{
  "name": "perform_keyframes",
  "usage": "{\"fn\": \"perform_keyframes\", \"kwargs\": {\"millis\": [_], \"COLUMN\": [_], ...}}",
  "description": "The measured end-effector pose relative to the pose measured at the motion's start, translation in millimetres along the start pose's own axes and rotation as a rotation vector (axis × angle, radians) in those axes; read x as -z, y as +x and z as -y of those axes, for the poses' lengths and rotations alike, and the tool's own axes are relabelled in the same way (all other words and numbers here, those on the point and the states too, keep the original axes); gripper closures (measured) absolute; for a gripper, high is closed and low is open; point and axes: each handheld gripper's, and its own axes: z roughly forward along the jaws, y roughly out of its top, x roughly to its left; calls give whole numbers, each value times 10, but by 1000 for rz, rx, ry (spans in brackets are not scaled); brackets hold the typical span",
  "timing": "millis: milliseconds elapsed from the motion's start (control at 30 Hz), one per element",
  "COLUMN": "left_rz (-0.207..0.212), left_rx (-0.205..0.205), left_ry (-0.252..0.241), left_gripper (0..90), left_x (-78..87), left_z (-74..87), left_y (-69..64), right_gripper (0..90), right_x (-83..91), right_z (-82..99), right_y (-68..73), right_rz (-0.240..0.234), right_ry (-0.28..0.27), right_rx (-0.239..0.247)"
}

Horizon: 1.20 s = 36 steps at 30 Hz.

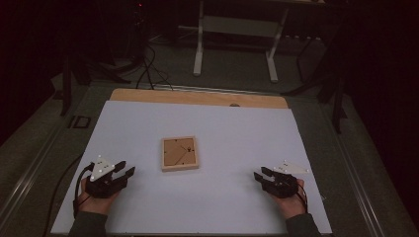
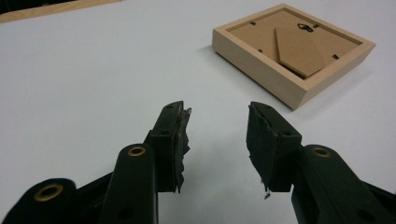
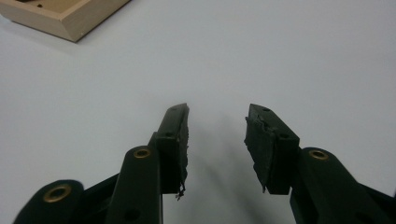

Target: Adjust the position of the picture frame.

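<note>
White tabletop w/ wooden frame face-down, dim room; both tools' jaws apart, empty.

Pretty sure this is some kind of lab or recording room, not anyone's home. The table is sitting there under a plain white sheet with a strip of bare wood peeking out along the far edge, and metal rails are running down both sides of it. Behind it, black cables are trailing all over a grey carpeted floor, and a white-legged workbench is standing further back. Dark curtains are hanging on both sides, keeping the whole room dim. A small red light is glowing way at the back. Nothing homey is showing anywhere, it's all looking like test gear.
</note>
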Motion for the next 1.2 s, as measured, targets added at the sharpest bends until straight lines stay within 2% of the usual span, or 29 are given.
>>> {"fn": "perform_keyframes", "kwargs": {"millis": [300, 367, 500, 567, 600, 667, 700, 767, 967, 1200], "left_rz": [18, 38, 51, 57, 65, 63, 63, 71, 64, 56], "left_rx": [5, 28, 35, 34, 29, 15, 15, 0, -25, -25], "left_ry": [5, -5, -10, -11, -7, -1, -1, 13, 25, 15], "left_gripper": [618, 618, 650, 704, 797, 887, 900, 900, 900, 900], "left_x": [-8, -7, -10, -11, -11, -10, -10, -21, -62, -118], "left_z": [-5, -8, -12, -15, -22, -31, -31, -43, -82, -119], "left_y": [-11, 2, 4, 7, 13, 9, 9, -1, -35, -32], "right_gripper": [596, 609, 638, 677, 748, 838, 838, 897, 898, 898], "right_x": [1, -5, -4, 2, 10, 21, 21, 35, -3, -11], "right_z": [1, 0, -2, -5, -10, -20, -20, -49, -97, -164], "right_y": [-1, 7, 14, 17, 15, 19, 19, 37, 108, 150], "right_rz": [-6, -11, -16, -21, -30, -35, -35, -42, -52, -50], "right_ry": [-8, -10, -13, -18, -23, -25, -25, -35, -26, -42], "right_rx": [-8, -3, 1, -1, -1, 3, 3, 18, 45, 57]}}
